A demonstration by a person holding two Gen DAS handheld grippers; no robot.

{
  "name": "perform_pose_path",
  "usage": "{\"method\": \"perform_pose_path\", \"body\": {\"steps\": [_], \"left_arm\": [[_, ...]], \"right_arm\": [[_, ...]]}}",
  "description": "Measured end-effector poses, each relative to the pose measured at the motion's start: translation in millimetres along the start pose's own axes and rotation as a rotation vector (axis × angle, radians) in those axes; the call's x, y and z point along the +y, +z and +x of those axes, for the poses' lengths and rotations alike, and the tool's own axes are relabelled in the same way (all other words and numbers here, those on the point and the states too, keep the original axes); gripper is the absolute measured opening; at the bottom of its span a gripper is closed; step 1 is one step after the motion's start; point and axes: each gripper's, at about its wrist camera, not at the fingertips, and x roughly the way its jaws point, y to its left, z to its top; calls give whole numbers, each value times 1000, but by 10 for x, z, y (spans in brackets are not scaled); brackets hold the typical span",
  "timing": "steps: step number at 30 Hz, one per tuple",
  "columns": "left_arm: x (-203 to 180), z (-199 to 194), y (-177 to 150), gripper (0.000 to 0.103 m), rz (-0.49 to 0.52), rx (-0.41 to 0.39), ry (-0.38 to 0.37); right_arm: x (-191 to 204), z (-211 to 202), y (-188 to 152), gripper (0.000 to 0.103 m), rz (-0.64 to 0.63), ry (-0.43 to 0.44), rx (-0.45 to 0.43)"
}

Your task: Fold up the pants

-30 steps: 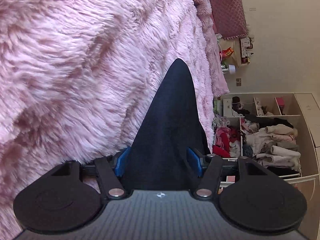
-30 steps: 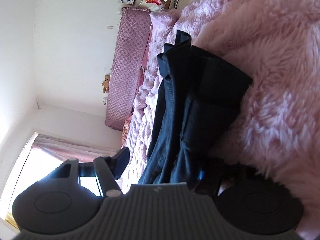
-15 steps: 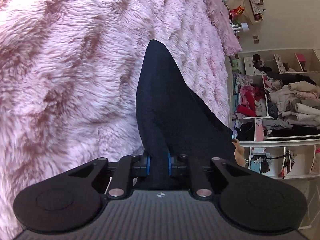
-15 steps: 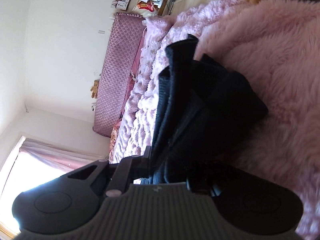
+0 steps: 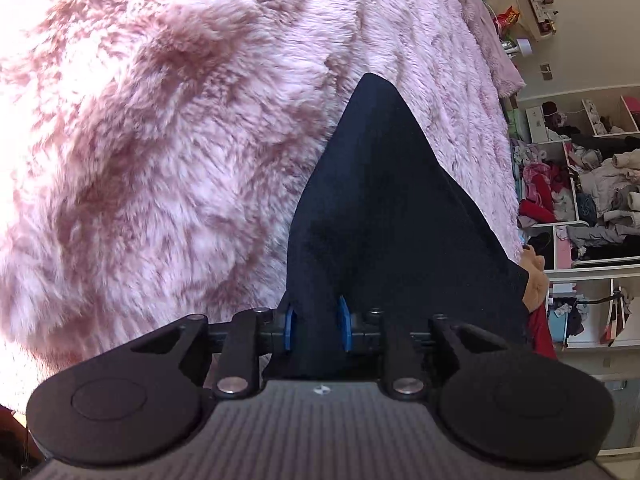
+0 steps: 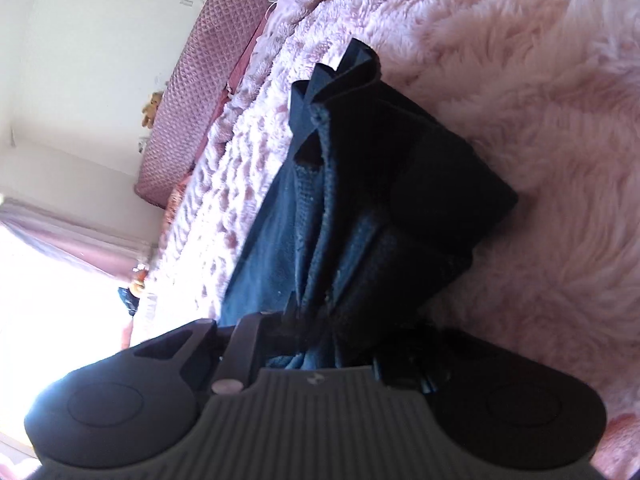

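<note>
Since a second ago both jaw sets have closed in on the dark pants (image 5: 384,216): left hand-held gripper (image 5: 316,322), jaws just reopening slightly, pinches a fold between its blue pads; right hand-held gripper (image 6: 320,344) clamps the bunched waistband end, tips buried in cloth. Pants partly lifted off the pink furry bed cover (image 5: 160,140), far corner still down. Open cover to the left; cluttered shelves (image 5: 580,184) beyond the bed's right edge.

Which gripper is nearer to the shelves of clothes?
Right, probably. The left gripper sees the shelves beyond the pants; a hand, likely holding the right gripper, lies between.
</note>
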Motion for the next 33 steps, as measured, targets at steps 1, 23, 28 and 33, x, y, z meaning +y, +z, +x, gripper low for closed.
{"method": "perform_pose_path", "body": {"steps": [1, 23, 28, 33], "left_arm": [[14, 2, -37, 28, 9, -25, -9], [-1723, -353, -1012, 25, 356, -831, 270], [-1837, 286, -1329, 0, 488, -719, 233], [-1919, 702, -1694, 0, 620, -672, 232]], "right_arm": [[3, 23, 13, 9, -7, -3, -8], [183, -125, -102, 48, -217, -72, -172], [189, -98, -94, 43, -270, -84, -185], [191, -104, -93, 37, -303, -113, -186]]}}
